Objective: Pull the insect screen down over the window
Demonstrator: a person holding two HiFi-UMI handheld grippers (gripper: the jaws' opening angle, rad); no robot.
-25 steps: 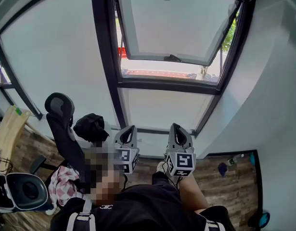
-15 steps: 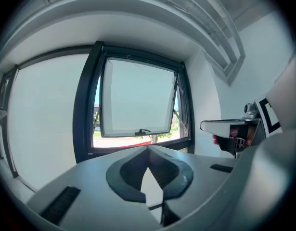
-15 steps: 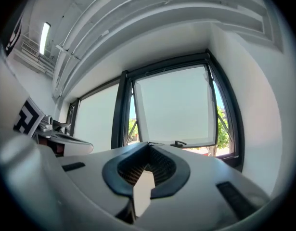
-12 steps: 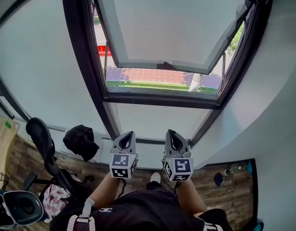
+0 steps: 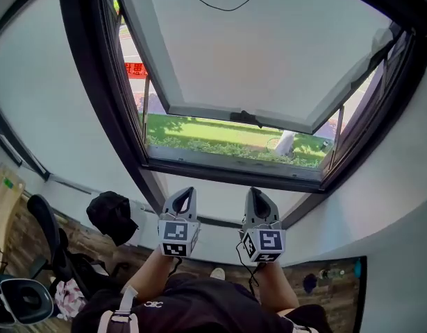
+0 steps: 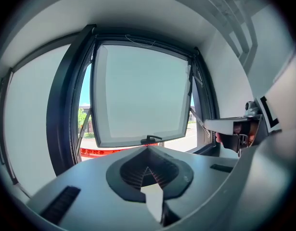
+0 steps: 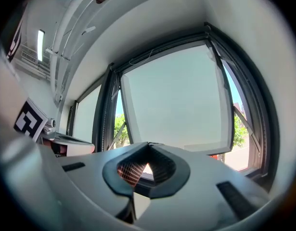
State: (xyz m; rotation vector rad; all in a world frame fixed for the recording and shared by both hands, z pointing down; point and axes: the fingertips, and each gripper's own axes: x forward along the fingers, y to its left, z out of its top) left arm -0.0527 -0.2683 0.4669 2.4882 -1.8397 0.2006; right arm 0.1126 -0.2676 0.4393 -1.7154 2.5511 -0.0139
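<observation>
Window [image 5: 241, 68], pane swung outward, stands ahead of and above both grippers, its top cut off in the head view; the insect screen cannot be made out. Left gripper [image 5: 188, 193] and right gripper [image 5: 255, 194], side by side below the sill [image 5: 234, 166], have jaws pressed together, empty.

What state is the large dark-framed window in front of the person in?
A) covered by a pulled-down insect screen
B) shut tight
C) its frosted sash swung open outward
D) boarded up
C: the frosted white-edged sash tilts outward from the dark window frame, with green grass showing through the gap beneath.
</observation>
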